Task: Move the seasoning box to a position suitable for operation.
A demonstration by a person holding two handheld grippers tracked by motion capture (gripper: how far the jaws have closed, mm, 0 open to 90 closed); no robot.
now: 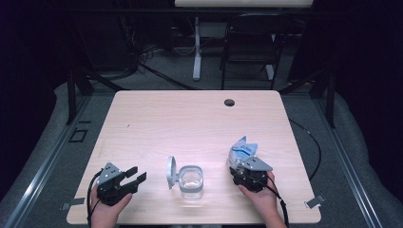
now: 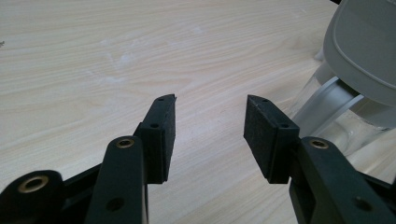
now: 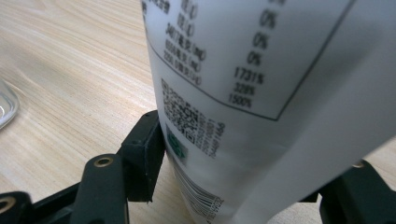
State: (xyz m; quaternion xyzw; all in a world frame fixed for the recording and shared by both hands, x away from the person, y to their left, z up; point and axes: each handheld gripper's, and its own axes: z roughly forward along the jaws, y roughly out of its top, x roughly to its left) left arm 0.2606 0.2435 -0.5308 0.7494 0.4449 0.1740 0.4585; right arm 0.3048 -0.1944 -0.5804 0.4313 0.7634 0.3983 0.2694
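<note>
Resting at the table's (image 1: pixel 157 114) seven o'clock corner: left hand (image 1: pixel 105 209) wrapping the left gripper (image 1: pixel 135 177), wrist low, jaws pointing toward two o'clock, released and gaping over bare wood, nothing between the pads (image 2: pixel 164 135)

Standing just past those jaws, at six o'clock on the table: clear glass jar (image 1: pixel 192 183), mouth open, its grey lid (image 1: pixel 171 173) tilting up on the nine o'clock side; looming near in the left gripper view at upper right, not touching the jaws

Sitting at four o'clock: right hand (image 1: pixel 259 199) cupping the right gripper (image 1: pixel 243 164) from behind, aiming toward eleven o'clock, jaws clenching a white and blue pouch (image 1: pixel 241 151), holding it upright, printed side (image 3: pixel 243 93) facing the right gripper view
</note>
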